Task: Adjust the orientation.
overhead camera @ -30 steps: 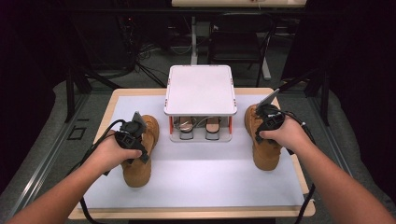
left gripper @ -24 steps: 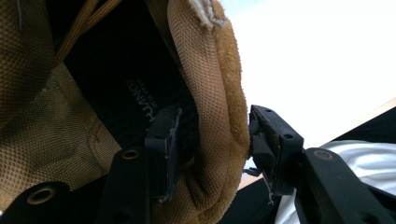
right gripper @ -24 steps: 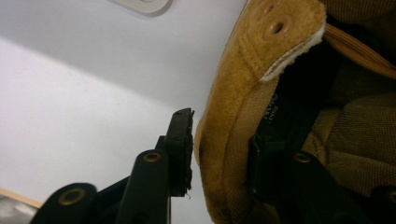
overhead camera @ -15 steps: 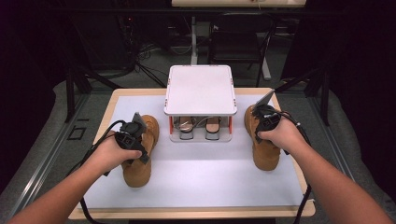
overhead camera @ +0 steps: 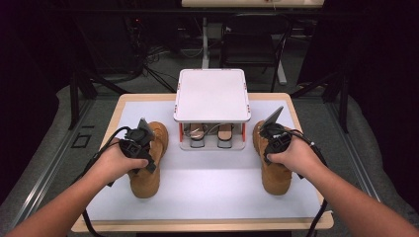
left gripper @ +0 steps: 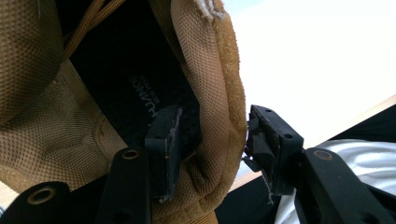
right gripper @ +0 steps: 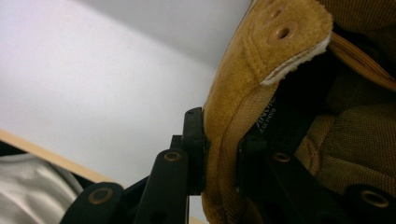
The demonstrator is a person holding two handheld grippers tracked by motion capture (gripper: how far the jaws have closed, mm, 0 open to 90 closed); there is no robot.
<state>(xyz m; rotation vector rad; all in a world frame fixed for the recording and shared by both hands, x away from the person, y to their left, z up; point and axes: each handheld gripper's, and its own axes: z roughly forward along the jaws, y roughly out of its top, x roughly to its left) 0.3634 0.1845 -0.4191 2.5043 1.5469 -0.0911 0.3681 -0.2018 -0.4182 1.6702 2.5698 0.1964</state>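
Right tool (right gripper: pixel 219 154) has just been closing and now pinches the right boot's (overhead camera: pixel 273 165) collar; left tool (left gripper: pixel 212 144) straddles the left boot's (overhead camera: pixel 148 163) collar, one pad clear.

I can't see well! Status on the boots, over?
Left hand-held gripper straddles left boot collar, unpinched. Right hand-held gripper clamps right boot collar. Shoe rack between.

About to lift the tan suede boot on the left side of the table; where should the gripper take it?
Take the tan suede boot by its padded collar wall, coming from above with one jaw inside the opening and one outside. The boot stands upright with its mouth open, and the collar is thin enough to pinch. The left gripper straddles that wall so already, the outer jaw not quite touching.
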